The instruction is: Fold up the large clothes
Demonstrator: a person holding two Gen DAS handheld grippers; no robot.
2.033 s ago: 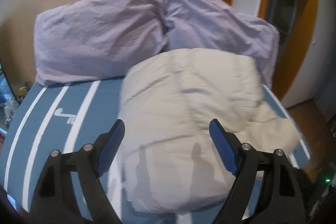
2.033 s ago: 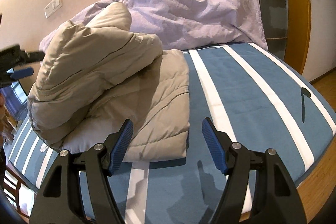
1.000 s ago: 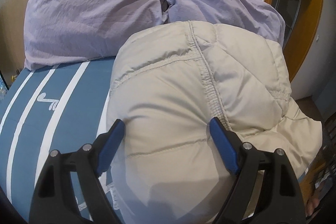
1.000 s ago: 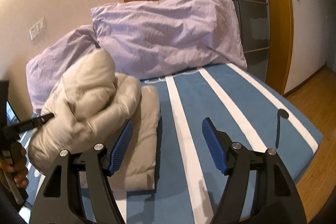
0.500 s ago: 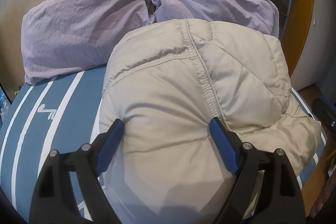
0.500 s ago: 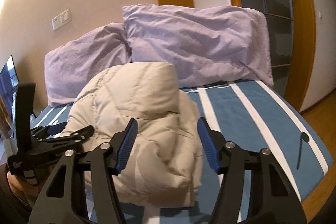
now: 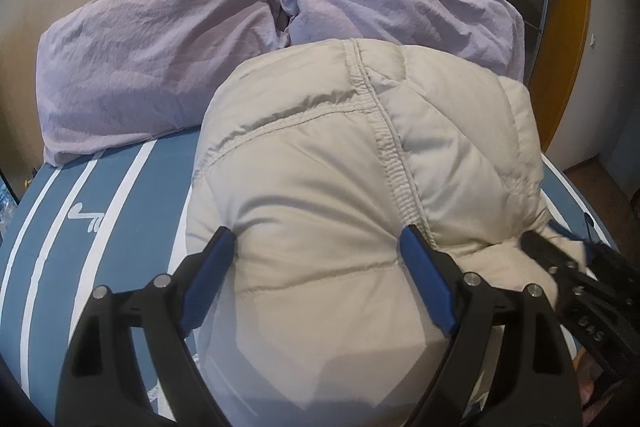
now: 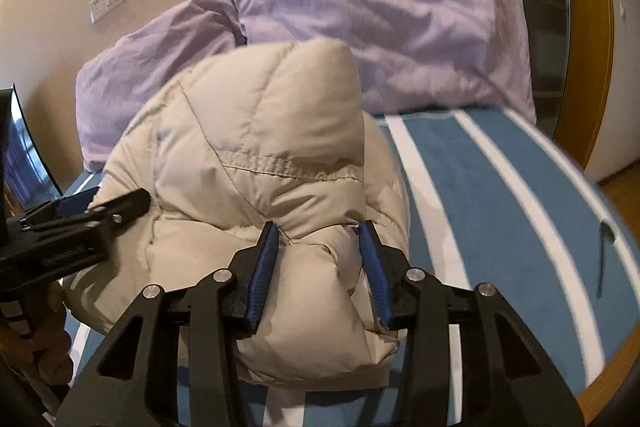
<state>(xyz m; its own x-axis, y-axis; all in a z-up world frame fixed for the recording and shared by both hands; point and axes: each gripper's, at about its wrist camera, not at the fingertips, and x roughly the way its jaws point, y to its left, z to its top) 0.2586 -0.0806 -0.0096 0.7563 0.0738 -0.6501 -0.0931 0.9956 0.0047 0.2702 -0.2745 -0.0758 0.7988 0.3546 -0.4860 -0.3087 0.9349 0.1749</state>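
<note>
Beige jacket [image 8: 256, 155]: R tongs [image 8: 320, 239] closing, pinching fold?

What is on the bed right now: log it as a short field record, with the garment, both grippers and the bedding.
garment: beige puffer jacket, bundled on the bed
left gripper: jaws wide, jacket bulging between pads
right gripper: jaws have just been closing, pinching a fold of the jacket
bedding: blue striped sheet; two lilac pillows behind the jacket
</note>
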